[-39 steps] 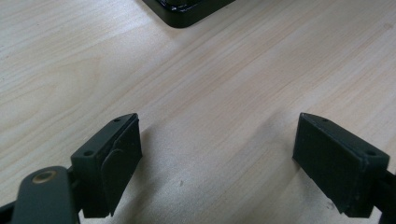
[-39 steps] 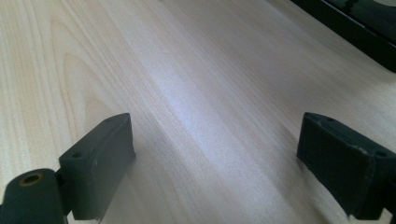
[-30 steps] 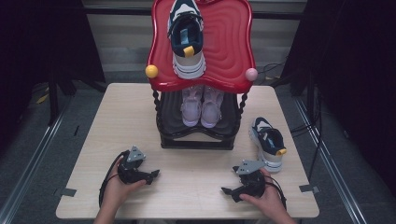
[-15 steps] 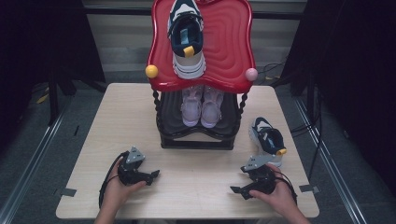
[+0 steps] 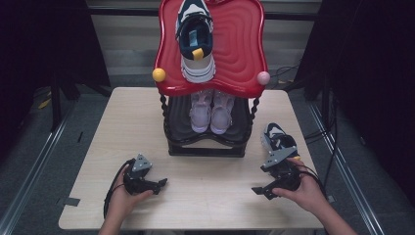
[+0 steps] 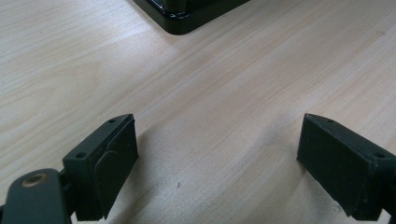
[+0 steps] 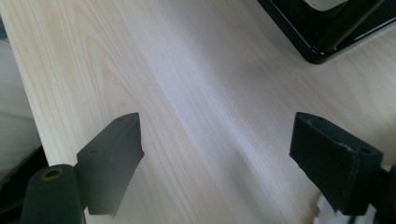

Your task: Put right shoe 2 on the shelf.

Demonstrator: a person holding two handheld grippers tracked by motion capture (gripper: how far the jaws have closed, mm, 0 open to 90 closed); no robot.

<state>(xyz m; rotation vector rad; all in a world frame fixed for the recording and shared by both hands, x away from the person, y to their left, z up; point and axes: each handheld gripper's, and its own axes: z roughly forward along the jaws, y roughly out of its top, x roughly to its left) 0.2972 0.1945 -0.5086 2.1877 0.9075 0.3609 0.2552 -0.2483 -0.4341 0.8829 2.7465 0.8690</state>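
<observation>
A: Looking for the dark shoe? It lies on the desk at 4 o'clock, just beside the right gripper.

B: That gripper is spread, just closing a bit, with nothing inside. The left gripper is spread too. A bump could knock the shoe off the edge.

A: The rack holds its twin on top, with pink shoes below.

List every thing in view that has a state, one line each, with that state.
Navy and white sneaker on the table: lies loose by the rack, partly behind the right gripper.
Navy and white sneaker on the red top shelf: resting alone.
Pair of pale pink sneakers: side by side on the black lower shelf.
Left gripper: open, empty.
Right gripper: open, empty.
</observation>
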